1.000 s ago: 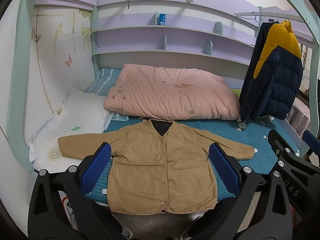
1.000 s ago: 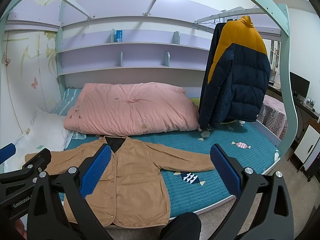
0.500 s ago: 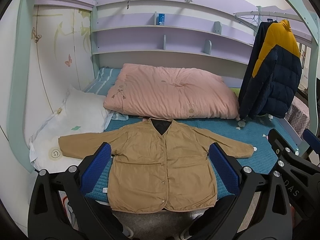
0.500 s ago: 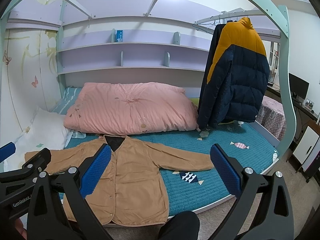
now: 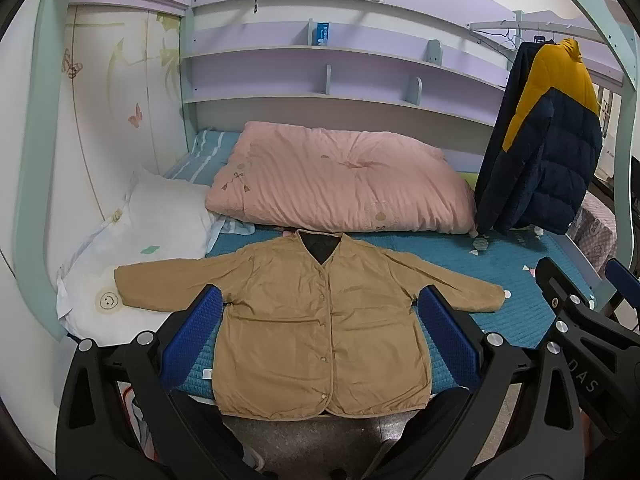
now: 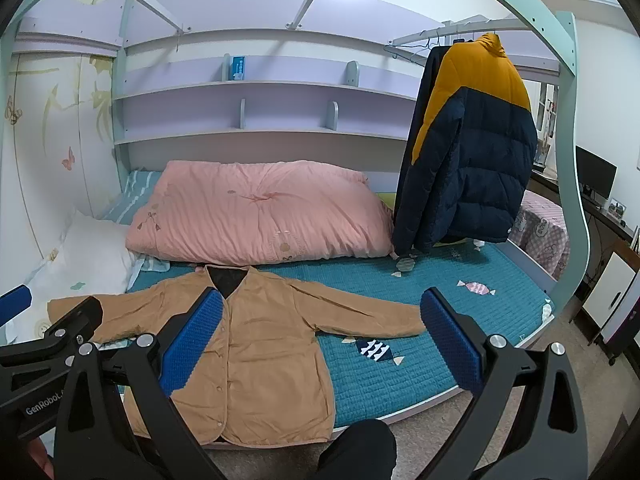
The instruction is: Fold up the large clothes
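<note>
We note the tan jacket [image 5: 320,320] spread flat across lower centre of frame on the bed [image 5: 500,320], sleeves running left-right, directly ahead of the left gripper [image 5: 320,344], while the right gripper [image 6: 320,344] faces its right sleeve; both jaws wide, empty.

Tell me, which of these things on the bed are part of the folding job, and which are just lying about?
Part of the job:
tan jacket, spread flat
left gripper, jaws open
right gripper, jaws open

Just lying about:
pink quilt
white pillow
navy and yellow puffer coat, hanging
blue box on the shelf
</note>
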The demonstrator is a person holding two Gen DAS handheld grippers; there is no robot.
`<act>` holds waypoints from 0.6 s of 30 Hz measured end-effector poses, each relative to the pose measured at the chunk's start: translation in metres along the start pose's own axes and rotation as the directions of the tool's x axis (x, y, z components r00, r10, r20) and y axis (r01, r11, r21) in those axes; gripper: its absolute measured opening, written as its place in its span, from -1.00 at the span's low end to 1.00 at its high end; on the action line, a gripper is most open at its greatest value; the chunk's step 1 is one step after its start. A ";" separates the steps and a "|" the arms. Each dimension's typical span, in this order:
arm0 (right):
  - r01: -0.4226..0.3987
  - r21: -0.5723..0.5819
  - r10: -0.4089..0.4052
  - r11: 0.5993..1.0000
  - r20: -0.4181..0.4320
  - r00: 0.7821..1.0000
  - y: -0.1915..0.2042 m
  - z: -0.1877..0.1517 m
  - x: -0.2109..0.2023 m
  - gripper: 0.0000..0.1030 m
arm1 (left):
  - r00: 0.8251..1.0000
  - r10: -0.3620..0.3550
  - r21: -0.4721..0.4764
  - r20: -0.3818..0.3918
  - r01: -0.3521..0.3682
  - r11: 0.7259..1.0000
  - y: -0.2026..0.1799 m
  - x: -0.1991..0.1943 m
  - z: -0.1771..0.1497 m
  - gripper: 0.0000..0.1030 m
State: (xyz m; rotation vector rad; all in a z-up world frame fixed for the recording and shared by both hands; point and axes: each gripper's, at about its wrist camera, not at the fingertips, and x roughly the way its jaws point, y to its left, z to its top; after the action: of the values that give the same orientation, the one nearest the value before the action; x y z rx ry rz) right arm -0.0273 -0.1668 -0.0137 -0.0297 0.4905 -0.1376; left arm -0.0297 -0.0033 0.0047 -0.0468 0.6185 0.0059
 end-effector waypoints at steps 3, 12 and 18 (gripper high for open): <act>-0.002 0.001 0.002 1.000 -0.005 1.000 0.000 -0.001 0.000 0.86 | 1.000 0.000 -0.001 -0.003 0.000 1.000 0.001 0.000 -0.002 0.91; -0.018 -0.005 0.018 1.000 -0.015 1.000 0.003 -0.003 0.002 0.86 | 1.000 0.006 -0.013 -0.008 -0.006 1.000 0.008 0.002 -0.009 0.91; -0.020 -0.005 0.019 1.000 -0.018 1.000 0.004 -0.005 0.004 0.86 | 1.000 0.004 -0.012 -0.012 -0.005 1.000 0.011 0.004 -0.010 0.91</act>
State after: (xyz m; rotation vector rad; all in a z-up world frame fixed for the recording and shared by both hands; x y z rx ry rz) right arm -0.0258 -0.1632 -0.0197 -0.0290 0.5086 -0.1175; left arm -0.0325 0.0070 -0.0056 -0.0567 0.6301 0.0136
